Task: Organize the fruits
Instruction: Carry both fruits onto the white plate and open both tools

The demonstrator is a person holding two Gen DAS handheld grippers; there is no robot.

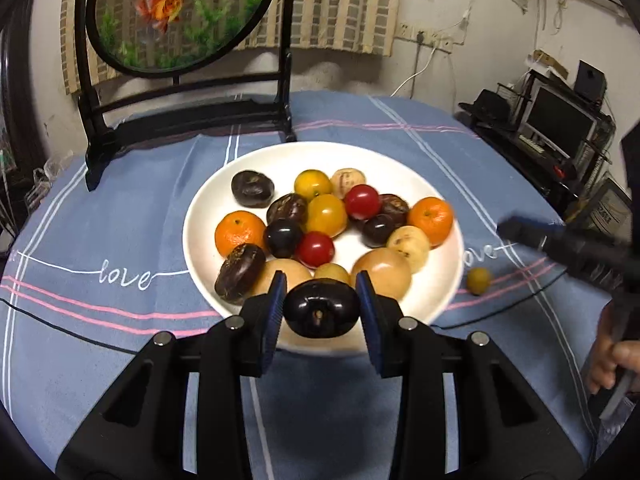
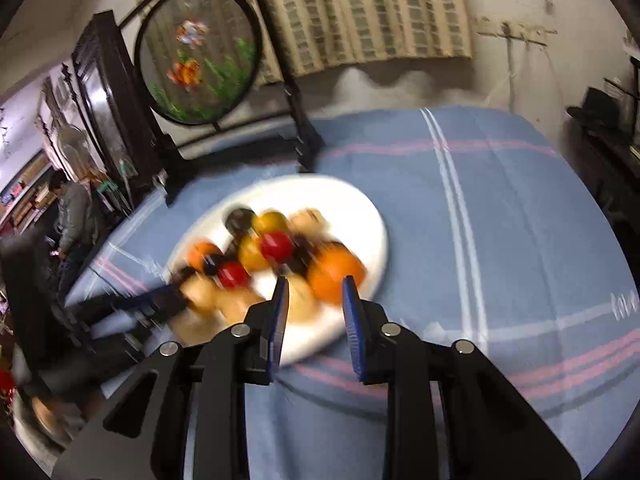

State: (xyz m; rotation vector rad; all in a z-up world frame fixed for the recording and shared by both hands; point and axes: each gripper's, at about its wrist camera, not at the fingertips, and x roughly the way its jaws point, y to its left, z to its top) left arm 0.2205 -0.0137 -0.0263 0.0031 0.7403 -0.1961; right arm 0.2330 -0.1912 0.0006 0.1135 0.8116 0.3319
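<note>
Behind left claw (image 1: 321, 312), plate (image 1: 208, 204) rim hidden

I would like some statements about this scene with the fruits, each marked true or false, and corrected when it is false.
1. The left gripper holds a dark purple fruit between its fingers. True.
2. The right gripper carries an orange. False: nothing is between its fingers; the mandarin lies behind them on the white plate.
3. A small yellow-green fruit lies on the blue tablecloth, off the plate. True.
4. The plate contains only red fruits. False: it holds mixed colours, including a red tomato and a yellow tomato.
</note>
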